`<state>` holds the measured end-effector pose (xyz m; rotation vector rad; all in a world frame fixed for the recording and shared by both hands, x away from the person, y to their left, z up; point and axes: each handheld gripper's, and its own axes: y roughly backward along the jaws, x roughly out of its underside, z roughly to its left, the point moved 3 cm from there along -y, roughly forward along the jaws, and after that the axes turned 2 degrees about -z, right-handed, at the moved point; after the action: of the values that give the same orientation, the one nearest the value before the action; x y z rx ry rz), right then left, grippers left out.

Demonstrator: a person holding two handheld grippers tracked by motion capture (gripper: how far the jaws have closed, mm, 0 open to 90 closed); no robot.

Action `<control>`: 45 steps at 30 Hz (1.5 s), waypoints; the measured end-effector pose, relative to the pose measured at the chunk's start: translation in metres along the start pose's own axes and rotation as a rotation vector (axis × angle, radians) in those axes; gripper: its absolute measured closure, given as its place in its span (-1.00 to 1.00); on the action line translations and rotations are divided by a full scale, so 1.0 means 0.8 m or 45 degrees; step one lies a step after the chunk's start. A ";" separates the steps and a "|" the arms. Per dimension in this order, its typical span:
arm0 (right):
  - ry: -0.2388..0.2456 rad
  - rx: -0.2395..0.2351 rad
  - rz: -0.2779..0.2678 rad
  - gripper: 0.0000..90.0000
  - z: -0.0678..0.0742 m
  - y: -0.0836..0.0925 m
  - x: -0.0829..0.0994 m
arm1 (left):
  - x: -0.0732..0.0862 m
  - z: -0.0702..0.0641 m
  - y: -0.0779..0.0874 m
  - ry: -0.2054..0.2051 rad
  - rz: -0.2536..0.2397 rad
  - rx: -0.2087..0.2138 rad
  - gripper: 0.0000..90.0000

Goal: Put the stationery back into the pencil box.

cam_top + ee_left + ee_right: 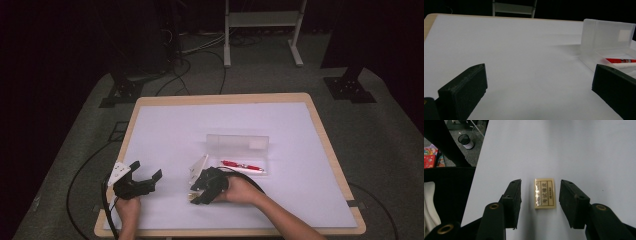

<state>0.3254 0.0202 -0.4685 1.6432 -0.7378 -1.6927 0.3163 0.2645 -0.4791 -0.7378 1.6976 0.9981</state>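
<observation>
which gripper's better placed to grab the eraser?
Right. The right gripper already has its open jaws either side of the wrapped eraser lying flat on the table. The left gripper sits open off to the side, over bare white table.

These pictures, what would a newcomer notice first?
Probably the right hand-held gripper, open, its jaws either side of a small yellow eraser lying on the white table. Beyond it sits an open clear plastic case with a red pen inside, while the left hand-held gripper waits open nearby.
</observation>
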 end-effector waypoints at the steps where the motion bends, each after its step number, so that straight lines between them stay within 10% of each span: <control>1: -0.001 -0.001 0.002 0.15 0.000 0.000 0.000 | 0.000 0.000 0.000 0.000 0.000 0.000 -1.00; 45: 0.003 -0.006 0.054 0.47 -0.006 -0.012 0.005 | 0.000 0.000 0.000 0.002 0.000 0.003 -1.00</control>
<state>0.3295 0.0235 -0.4789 1.6145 -0.7615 -1.6617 0.3161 0.2647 -0.4791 -0.7375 1.6998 0.9958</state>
